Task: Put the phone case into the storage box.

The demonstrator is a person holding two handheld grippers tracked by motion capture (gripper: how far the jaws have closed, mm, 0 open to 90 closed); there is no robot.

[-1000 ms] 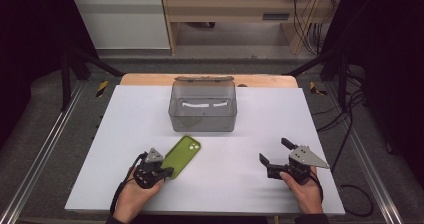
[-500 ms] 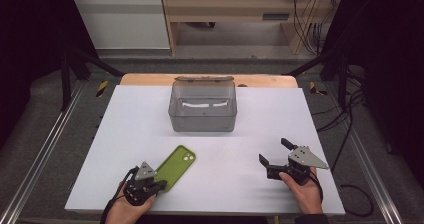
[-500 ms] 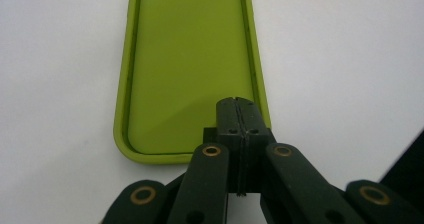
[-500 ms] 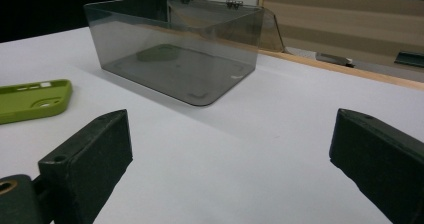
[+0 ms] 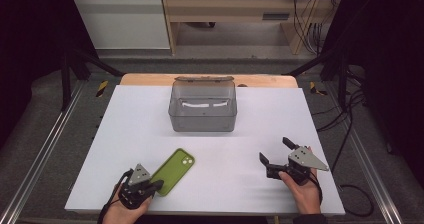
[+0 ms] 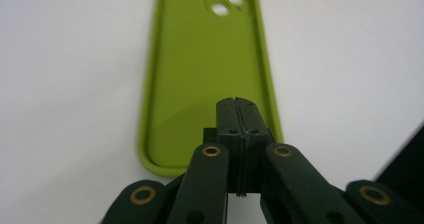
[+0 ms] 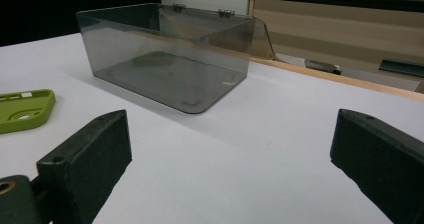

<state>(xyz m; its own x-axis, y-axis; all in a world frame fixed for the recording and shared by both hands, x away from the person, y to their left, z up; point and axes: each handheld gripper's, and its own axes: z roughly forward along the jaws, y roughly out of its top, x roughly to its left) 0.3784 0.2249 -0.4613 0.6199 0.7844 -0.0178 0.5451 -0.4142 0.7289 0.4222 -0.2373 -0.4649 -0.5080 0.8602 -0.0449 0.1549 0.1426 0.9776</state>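
A green phone case (image 5: 175, 170) lies on the white table top (image 5: 135, 124) near the front left, its camera holes pointing away from me. My left gripper (image 5: 156, 185) sits at the case's near end, jaws pressed together. In the left gripper view the closed jaws (image 6: 239, 106) lie over the lower part of the case (image 6: 200, 69). My right gripper (image 5: 274, 150) is held at the front right, jaws wide apart with nothing between them. In the right gripper view the space between its open jaws (image 7: 235, 154) shows bare table, and the case (image 7: 22, 109) lies at the far left.
A smoky clear plastic box (image 5: 202, 119) with its hinged lid tipped back stands at the middle back of the table; it also shows ahead in the right gripper view (image 7: 165, 39). A wooden strip (image 5: 150, 79) runs along the table's far edge, with dark floor and rails around it.
My left gripper has drawn back toward the table's front edge, and the green case has slid with it toward the front left. The right gripper has stayed put, still open.
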